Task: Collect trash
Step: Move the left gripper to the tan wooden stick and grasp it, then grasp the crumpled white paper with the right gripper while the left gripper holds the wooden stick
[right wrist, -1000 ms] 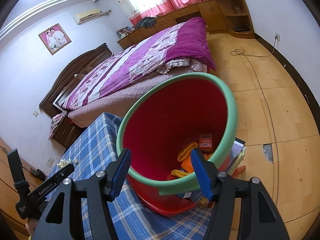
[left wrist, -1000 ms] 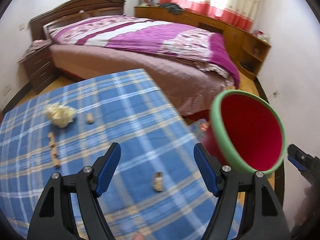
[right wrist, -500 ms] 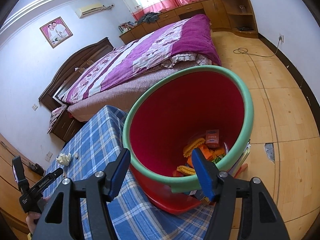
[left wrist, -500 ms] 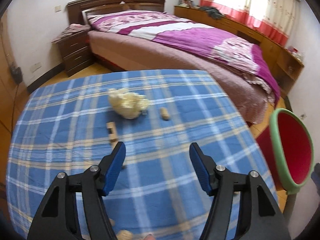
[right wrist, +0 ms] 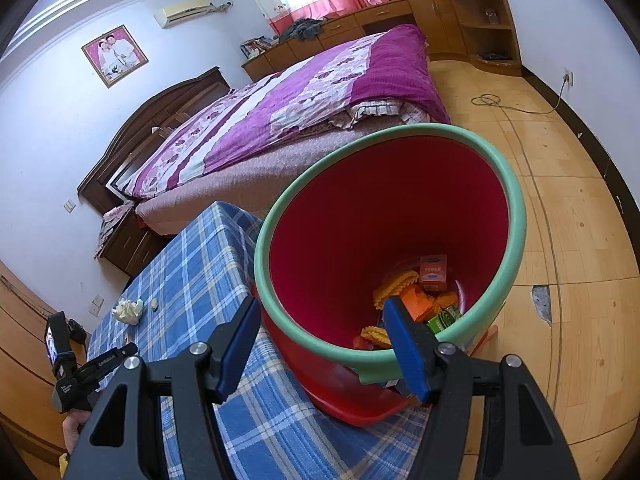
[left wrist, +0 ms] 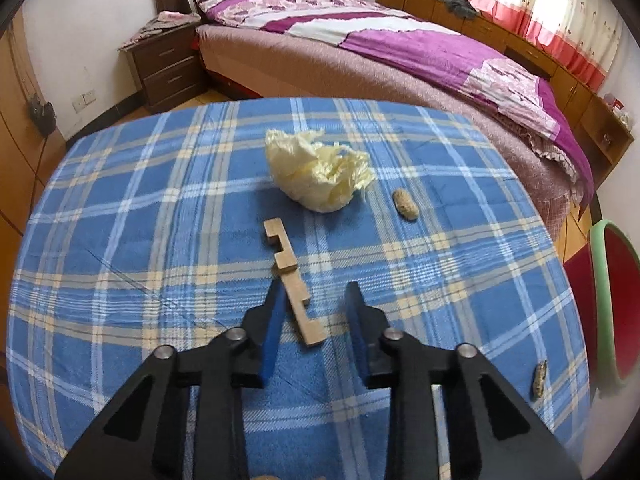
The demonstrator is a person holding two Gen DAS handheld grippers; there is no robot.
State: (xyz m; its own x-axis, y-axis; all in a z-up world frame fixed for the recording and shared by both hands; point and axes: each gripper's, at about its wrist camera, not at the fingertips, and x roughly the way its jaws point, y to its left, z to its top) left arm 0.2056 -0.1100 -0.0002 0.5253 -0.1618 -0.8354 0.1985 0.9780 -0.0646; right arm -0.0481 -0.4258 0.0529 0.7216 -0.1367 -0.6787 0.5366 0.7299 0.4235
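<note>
While my left tool [left wrist: 314,300] has just been closing round the notched wooden strip [left wrist: 291,280] lying on the desk [left wrist: 120,240], not yet pinching, I judge it light, stiff; grip mid-length. My right tool [right wrist: 320,344] clamps the bin [right wrist: 516,216] rim.

On the table [left wrist: 120,240] we see a wooden piece [left wrist: 291,280] in the middle, a crumpled bag [left wrist: 320,172] behind it, a peanut [left wrist: 405,205] to the bag's right. The bin [right wrist: 400,240] stands at the table's right edge, the bed [left wrist: 400,52] beyond.
</note>
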